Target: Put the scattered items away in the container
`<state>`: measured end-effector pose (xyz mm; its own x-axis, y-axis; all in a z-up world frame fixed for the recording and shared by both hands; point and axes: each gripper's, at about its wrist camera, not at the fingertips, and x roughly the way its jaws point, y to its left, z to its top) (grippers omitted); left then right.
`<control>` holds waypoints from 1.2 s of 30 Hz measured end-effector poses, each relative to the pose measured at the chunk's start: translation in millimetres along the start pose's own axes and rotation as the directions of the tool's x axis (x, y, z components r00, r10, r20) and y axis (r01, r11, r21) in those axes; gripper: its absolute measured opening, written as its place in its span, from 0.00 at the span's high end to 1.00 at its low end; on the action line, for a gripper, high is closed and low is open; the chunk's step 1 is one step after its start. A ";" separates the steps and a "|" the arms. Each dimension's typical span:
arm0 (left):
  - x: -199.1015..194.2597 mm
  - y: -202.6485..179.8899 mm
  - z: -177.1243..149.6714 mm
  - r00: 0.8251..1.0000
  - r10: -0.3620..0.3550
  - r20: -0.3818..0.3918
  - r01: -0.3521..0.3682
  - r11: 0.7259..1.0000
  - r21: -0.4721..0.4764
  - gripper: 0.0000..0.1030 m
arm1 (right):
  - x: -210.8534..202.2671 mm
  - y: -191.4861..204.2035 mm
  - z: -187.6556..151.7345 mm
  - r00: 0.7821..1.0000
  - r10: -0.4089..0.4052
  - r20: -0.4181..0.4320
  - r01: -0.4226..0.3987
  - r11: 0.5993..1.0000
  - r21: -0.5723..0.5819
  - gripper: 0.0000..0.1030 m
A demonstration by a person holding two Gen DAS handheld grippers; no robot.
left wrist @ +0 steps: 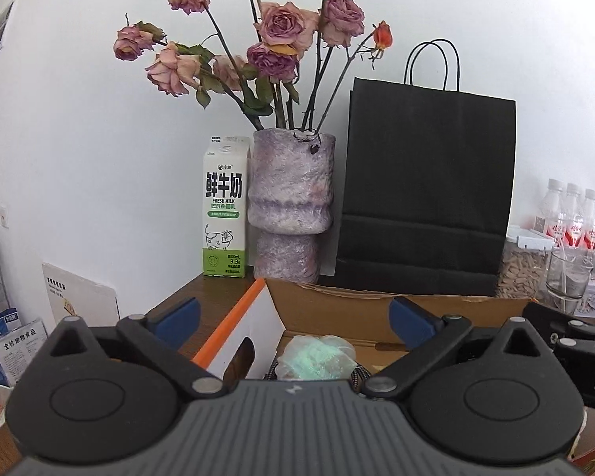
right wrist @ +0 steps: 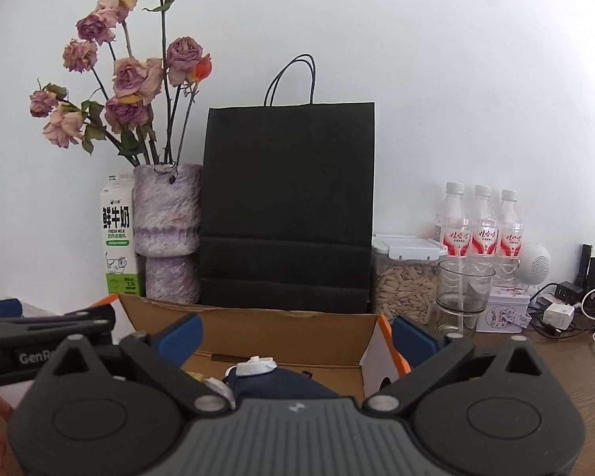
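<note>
Black paper bag (right wrist: 287,206) between flower vase (right wrist: 166,234) and seed jar (right wrist: 404,281), 3 bottles (right wrist: 482,226) behind.

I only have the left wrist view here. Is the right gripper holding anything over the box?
Observer: No. The right gripper is open, with nothing between its pads.
Operator: What lies in the box below it?
Observer: A navy blue item with a white cap, inside the cardboard box.
Operator: Anything loose to the right of the box?
Observer: A white charger and cables lie on the wooden table.
</note>
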<state>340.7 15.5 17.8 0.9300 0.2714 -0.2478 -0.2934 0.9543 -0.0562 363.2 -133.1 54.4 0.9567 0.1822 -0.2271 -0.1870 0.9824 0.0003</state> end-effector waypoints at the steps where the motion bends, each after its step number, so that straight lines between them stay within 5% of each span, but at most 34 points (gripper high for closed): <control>1: 0.7 1.4 0.7 1.000 -0.003 -0.004 0.003 1.000 -0.009 0.00 | -0.2 -1.2 0.6 1.000 0.000 -0.002 0.000 1.000 0.007 0.00; 20: -50.8 9.8 -24.3 1.000 -0.025 0.018 0.024 0.999 0.031 0.00 | -38.5 2.9 -18.1 1.000 -0.006 -0.003 0.006 0.999 -0.040 0.00; 36: -178.0 26.0 -64.0 0.985 -0.131 -0.111 0.145 0.981 0.127 0.00 | -177.0 8.8 -68.1 0.994 0.021 -0.107 -0.032 0.994 -0.101 0.00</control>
<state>153.4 -16.0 -1.5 0.9300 0.1282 -0.3445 -0.1249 0.9917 0.0319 177.0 -159.6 28.3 0.9232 0.1970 -0.3301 -0.2389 0.9667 -0.0912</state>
